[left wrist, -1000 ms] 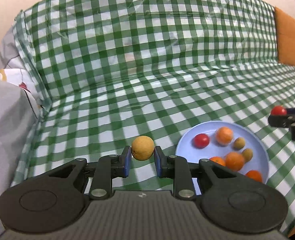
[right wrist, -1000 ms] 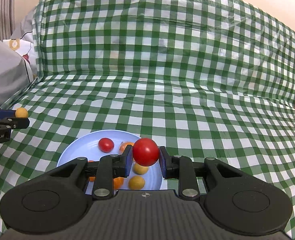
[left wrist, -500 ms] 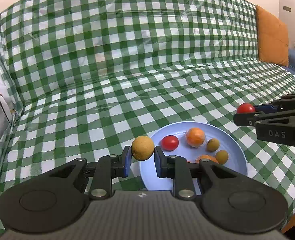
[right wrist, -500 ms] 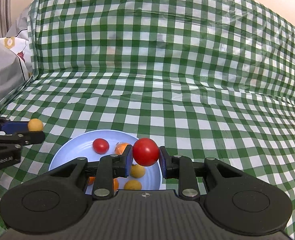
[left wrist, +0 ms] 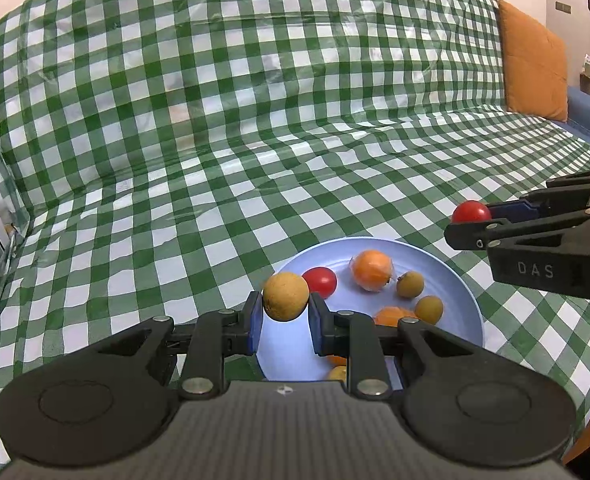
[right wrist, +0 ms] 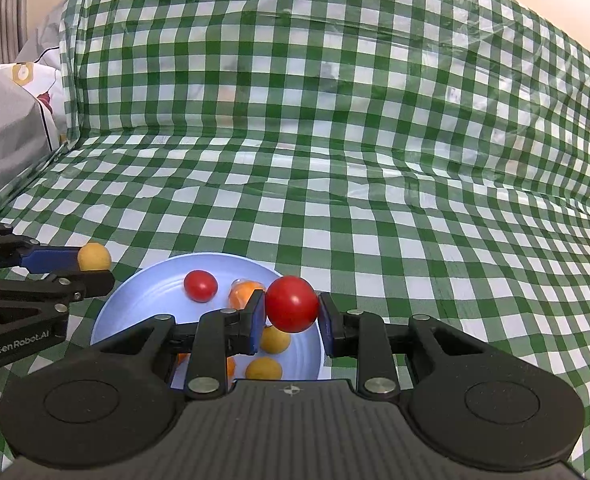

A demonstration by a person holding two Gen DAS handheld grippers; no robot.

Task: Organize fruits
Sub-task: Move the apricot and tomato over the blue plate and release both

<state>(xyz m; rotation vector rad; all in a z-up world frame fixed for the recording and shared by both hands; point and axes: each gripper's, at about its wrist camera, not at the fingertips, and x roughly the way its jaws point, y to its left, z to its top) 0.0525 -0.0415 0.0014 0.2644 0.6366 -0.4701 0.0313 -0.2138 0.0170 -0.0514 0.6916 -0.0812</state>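
My left gripper (left wrist: 285, 314) is shut on a round yellow fruit (left wrist: 286, 296), held just above the left rim of a pale blue plate (left wrist: 461, 292). The plate (right wrist: 111, 312) holds a red tomato (left wrist: 319, 281), an orange fruit (left wrist: 373, 271) and several small yellow and orange fruits. My right gripper (right wrist: 291, 320) is shut on a red tomato (right wrist: 292, 303) above the plate's right side. From the left wrist view the right gripper (left wrist: 465, 224) hangs at the right with the tomato (left wrist: 471, 213); in the right wrist view the left gripper (right wrist: 91, 270) carries the yellow fruit (right wrist: 94, 256).
A green and white checked cloth (left wrist: 255, 140) covers the sofa seat and backrest. An orange cushion (left wrist: 533, 64) leans at the far right. Grey and white fabric (right wrist: 11, 128) is piled at the left end.
My left gripper has moved right with the yellow fruit, from over the cloth to the plate's left rim. The right gripper has stayed in place with the tomato.
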